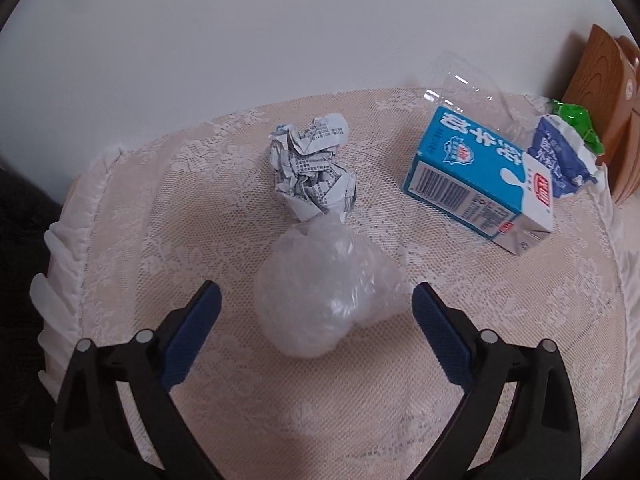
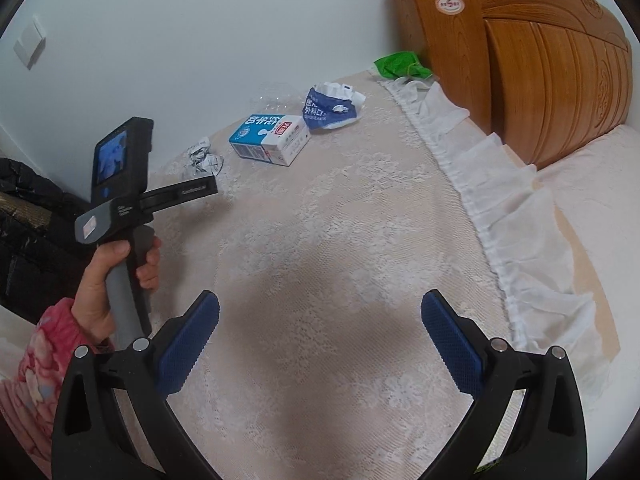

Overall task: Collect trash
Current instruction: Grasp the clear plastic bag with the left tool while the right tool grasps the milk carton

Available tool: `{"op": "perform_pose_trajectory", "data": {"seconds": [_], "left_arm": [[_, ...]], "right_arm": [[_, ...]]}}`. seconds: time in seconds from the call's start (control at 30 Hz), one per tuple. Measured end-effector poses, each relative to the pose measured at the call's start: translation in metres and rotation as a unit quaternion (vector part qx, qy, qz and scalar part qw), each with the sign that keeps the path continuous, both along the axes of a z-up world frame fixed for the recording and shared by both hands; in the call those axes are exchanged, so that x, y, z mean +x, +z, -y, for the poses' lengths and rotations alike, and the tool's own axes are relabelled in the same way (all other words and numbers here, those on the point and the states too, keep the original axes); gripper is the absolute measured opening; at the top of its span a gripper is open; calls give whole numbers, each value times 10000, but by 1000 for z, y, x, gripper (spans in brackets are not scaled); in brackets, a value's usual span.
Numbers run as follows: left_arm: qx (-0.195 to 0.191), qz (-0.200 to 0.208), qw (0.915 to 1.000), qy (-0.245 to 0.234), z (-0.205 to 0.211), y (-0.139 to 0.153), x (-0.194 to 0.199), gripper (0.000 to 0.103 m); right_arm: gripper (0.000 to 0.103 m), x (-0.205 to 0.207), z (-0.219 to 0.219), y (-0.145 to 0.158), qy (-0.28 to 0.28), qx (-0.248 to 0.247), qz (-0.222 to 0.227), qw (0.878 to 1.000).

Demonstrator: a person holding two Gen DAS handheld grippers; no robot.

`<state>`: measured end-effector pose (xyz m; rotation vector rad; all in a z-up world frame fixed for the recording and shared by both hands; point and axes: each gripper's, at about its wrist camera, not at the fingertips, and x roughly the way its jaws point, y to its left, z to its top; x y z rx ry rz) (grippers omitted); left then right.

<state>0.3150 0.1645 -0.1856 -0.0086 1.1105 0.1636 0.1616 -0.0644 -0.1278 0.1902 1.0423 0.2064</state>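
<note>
A crumpled clear plastic bag (image 1: 324,292) lies on the lace-covered table (image 1: 200,208). My left gripper (image 1: 316,300) is open, with the bag between its blue pads, not clamped. Behind it lies a crumpled printed paper ball (image 1: 312,168), also in the right wrist view (image 2: 202,156). A blue and white milk carton (image 1: 480,176) (image 2: 270,138) lies on its side to the right. A blue wrapper (image 1: 560,152) (image 2: 330,108), a clear plastic bottle (image 1: 472,92) and green plastic (image 1: 576,120) (image 2: 400,65) lie beyond it. My right gripper (image 2: 320,312) is open and empty above bare cloth.
The left gripper's handle and the person's hand (image 2: 116,264) are at the left of the right wrist view. A wooden headboard (image 2: 540,60) stands at the right. A white frill (image 2: 500,184) marks the table's right edge. A dark object (image 2: 28,224) sits beside the left edge.
</note>
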Motion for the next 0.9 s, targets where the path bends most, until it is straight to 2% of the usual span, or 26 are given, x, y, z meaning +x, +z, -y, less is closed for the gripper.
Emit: {"op": "perform_pose_trajectory", "data": {"seconds": [0.07,0.17,0.2,0.27,0.37,0.5,0.57,0.73,0.9], "left_arm": [[-135,-153,9998,32,-4,-10,9,73],[-395,-67,9992,51,-9,-11,12,61],[-390,-73,9992,1,-9,-10,13,52],[-468,-126,9988,-122,-10,-8,13,45],[-696,-79,9974,-142,-21,-2,8,42],[-794,53,9965,-247,-29,14,-9,42],[-761,76,9966,-312,-32,21,-19,42],[-895,150,9953,-324,-50,29,-37,42],[-888,191,9952,-370,-60,31,-47,42]], "right_arm": [[100,9,-5,-5,58,-8,-43,10000],[100,23,-15,-11,238,-56,-109,9996],[100,29,-20,-11,365,-91,-105,9992],[100,44,-34,-7,750,-258,-27,9968],[100,64,-53,-3,1318,-643,174,9890],[100,117,-88,0,2250,-1157,517,9661],[100,142,-97,-6,2479,-1305,545,9584],[100,215,-121,-34,2934,-1779,265,9389],[100,248,-133,-59,3272,-1863,-43,9264]]}}
